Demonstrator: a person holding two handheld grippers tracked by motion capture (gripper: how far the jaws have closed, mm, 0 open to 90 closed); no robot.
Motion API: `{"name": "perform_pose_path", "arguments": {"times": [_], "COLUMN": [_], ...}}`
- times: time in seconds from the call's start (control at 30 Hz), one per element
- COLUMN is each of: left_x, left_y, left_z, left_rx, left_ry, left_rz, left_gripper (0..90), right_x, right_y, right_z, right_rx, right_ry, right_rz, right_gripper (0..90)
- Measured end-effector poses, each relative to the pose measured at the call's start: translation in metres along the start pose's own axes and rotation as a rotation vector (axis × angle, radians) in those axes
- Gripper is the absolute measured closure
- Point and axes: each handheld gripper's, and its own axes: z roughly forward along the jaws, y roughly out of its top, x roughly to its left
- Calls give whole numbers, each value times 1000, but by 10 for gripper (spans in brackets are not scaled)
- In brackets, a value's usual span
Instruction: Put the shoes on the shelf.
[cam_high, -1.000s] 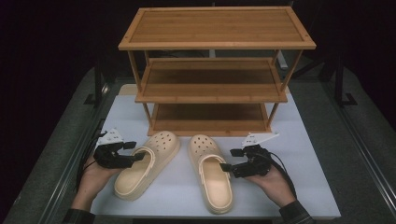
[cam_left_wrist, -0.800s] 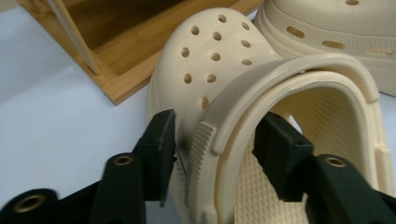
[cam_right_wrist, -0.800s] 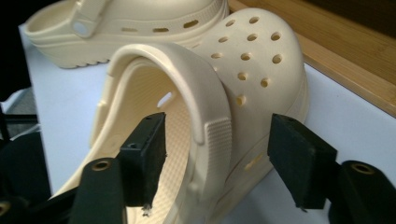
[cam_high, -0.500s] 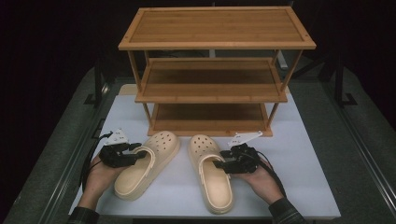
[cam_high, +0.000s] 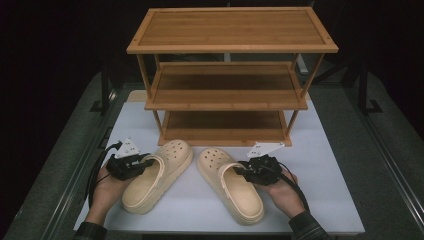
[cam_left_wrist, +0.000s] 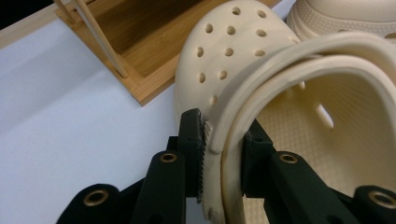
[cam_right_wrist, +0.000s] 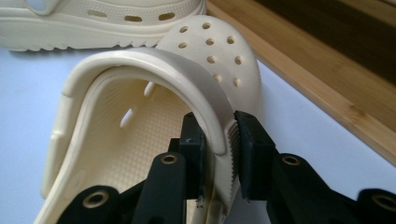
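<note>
I'm working in a lab-style recording setup, not a home: a white table (cam_high: 320, 165) framed by dark metal rails (cam_high: 385, 145), black surroundings all round, and just beyond my grippers a bare wooden shoe rack (cam_high: 227, 75) staged as a prop.
</note>
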Motion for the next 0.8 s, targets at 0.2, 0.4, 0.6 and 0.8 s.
{"name": "perform_pose_path", "arguments": {"times": [0.2,0.4,0.6,0.8], "left_x": [-3,-14,-20,-28], "left_y": [4,14,23,39], "left_z": [-1,-1,0,10], "left_rx": [-24,-23,-27,-42], "left_ry": [-30,1,6,-10], "left_rz": [-24,-25,-19,-19], "left_gripper": [756,755,755,755], "right_x": [-4,-8,-19,-37], "right_y": [0,-2,-6,-6], "right_z": [-5,-20,-33,-44], "right_rx": [-18,-33,-53,-66], "right_ry": [-5,-36,-68,-107], "right_rz": [8,4,29,47], "right_gripper": [763,765,765,765]}}
